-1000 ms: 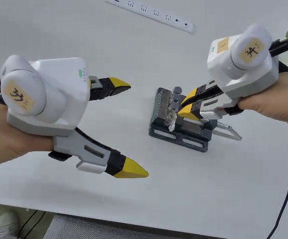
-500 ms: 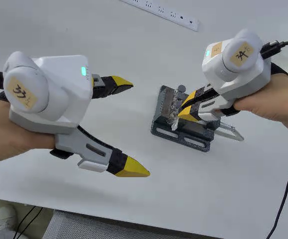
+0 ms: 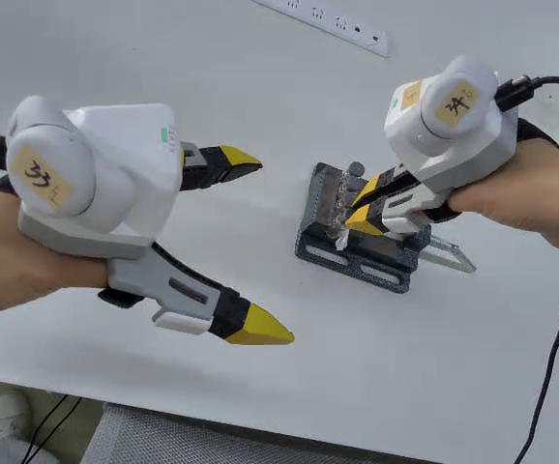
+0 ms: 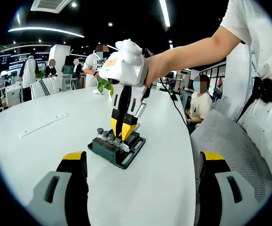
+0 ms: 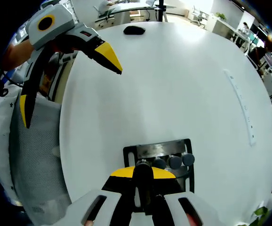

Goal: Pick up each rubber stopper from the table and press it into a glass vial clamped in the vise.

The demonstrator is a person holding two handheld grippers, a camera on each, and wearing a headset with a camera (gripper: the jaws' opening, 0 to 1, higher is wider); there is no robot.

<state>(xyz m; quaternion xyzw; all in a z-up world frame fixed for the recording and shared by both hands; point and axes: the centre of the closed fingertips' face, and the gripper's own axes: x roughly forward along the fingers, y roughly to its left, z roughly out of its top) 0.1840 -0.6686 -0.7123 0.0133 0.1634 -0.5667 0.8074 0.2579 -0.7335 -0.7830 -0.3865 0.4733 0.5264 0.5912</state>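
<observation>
Right hand-held gripper (image 3: pixel 355 218) at the vise (image 3: pixel 359 257); left hand-held gripper (image 3: pixel 246 246) spread wide to its left.
Head view: the right hand-held gripper's jaws are pressed close together over the glass vials (image 3: pixel 334 205) clamped in the vise on the white counter (image 3: pixel 144 58); the left one hovers well apart. Left gripper view: its own jaws (image 4: pixel 143 157) stand wide apart with nothing between them, and beyond them the right hand-held gripper (image 4: pixel 123 128) points down onto the vise (image 4: pixel 119 153). Right gripper view: the jaws (image 5: pixel 143 173) pinch a dark rubber stopper (image 5: pixel 142 165) at the near end of the vial row, beside three seated stoppers (image 5: pixel 175 162) in the vise (image 5: pixel 157 149); the left hand-held gripper (image 5: pixel 66 84) hangs at upper left.
</observation>
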